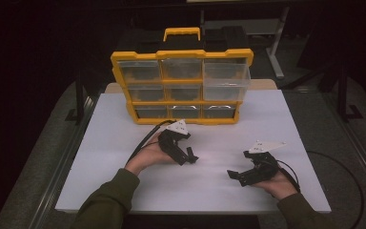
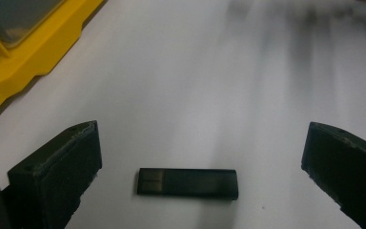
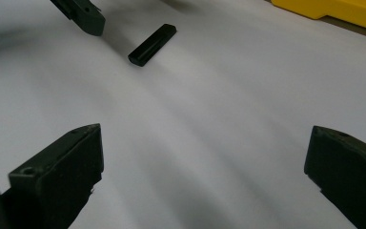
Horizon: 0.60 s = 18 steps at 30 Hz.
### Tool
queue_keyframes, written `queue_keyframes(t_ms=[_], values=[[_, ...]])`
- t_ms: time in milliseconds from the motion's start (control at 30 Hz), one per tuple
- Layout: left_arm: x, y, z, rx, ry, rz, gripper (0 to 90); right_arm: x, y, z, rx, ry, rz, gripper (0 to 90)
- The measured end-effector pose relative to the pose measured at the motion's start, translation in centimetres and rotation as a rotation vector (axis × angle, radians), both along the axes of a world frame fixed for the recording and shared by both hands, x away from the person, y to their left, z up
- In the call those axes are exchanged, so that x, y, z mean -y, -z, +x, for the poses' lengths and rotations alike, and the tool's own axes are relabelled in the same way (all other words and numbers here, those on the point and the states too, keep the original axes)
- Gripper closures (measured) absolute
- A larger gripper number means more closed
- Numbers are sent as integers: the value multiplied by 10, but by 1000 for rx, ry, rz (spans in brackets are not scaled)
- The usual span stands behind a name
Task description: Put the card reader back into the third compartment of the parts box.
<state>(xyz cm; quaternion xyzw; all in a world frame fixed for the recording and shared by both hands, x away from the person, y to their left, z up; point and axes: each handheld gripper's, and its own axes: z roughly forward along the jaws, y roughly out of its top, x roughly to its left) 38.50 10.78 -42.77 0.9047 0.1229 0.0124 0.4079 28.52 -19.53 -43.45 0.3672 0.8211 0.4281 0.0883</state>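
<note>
At the far edge of the white table (image 1: 124,191) stands a yellow organizer case (image 1: 181,55) with a black-and-yellow handle on top, its front facing the person — nine clear drawers in three rows of three. The top-right drawer (image 1: 226,76) is pulled forward of the others and looks empty. The rest sit flush; dark shapes show through some of them, too dim to tell what they are.

On the tabletop lies a small flat black stick (image 2: 187,182), something like a USB drive, well clear of the case. In the left gripper view it lies crosswise between the spread jaws of the left gripper (image 2: 200,162), touched by neither. In the right gripper view the same stick (image 3: 152,44) lies farther off, just beside one of the left gripper's jaw tips.

The right gripper (image 3: 205,167) also has its jaws wide apart, over bare table — nothing between them. In the high view both grippers are held low over the table, left (image 1: 190,156) and right (image 1: 236,175), each in a hand, the forearms in olive sleeves.
</note>
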Motion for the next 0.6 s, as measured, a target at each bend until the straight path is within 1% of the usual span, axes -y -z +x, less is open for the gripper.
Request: queue_keyframes(t_ms=[267, 533, 600], values=[[2, 4, 1, 2, 4, 24, 0, 0, 0, 0, 0, 0, 0, 0], [6, 11, 1, -3, 17, 64, 0, 0, 0, 0, 0, -1, -1, 0], [6, 12, 1, -2, 16, 68, 0, 0, 0, 0, -1, 0, 0, 0]])
